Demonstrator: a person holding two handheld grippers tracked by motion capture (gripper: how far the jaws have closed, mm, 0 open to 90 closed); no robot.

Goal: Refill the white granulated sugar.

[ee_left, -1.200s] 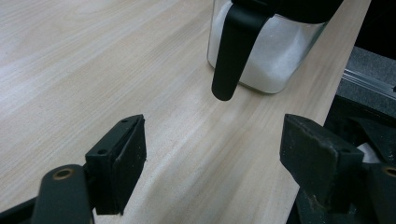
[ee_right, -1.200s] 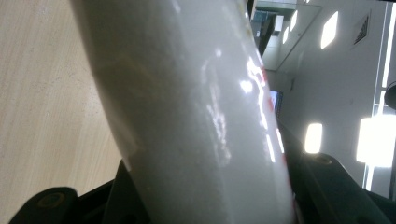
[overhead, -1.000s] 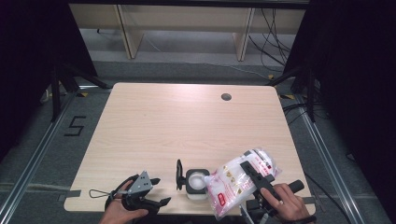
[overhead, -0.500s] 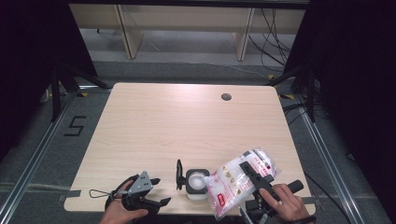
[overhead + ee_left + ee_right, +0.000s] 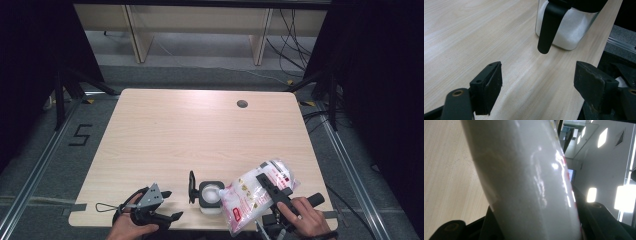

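Observation:
A clear square jar point(image 5: 210, 196) with a black rim and white powder inside stands near the table's front edge; its black hinged lid point(image 5: 192, 186) stands open at its left. My right gripper point(image 5: 270, 186) is shut on a plastic bag of white powder point(image 5: 256, 193), tilted with its lower end over the jar. In the right gripper view the bag point(image 5: 529, 180) sits between the jaws. My left gripper point(image 5: 169, 205) rests open at the front left, jaws pointing at the jar point(image 5: 567, 30) and its hanging lid point(image 5: 549, 27), apart from both.
The wooden table point(image 5: 190, 135) has a round cable hole point(image 5: 242, 104) at the back right. A shelf frame point(image 5: 200, 25) stands beyond the far edge, and cables point(image 5: 295, 45) lie on the floor at the right.

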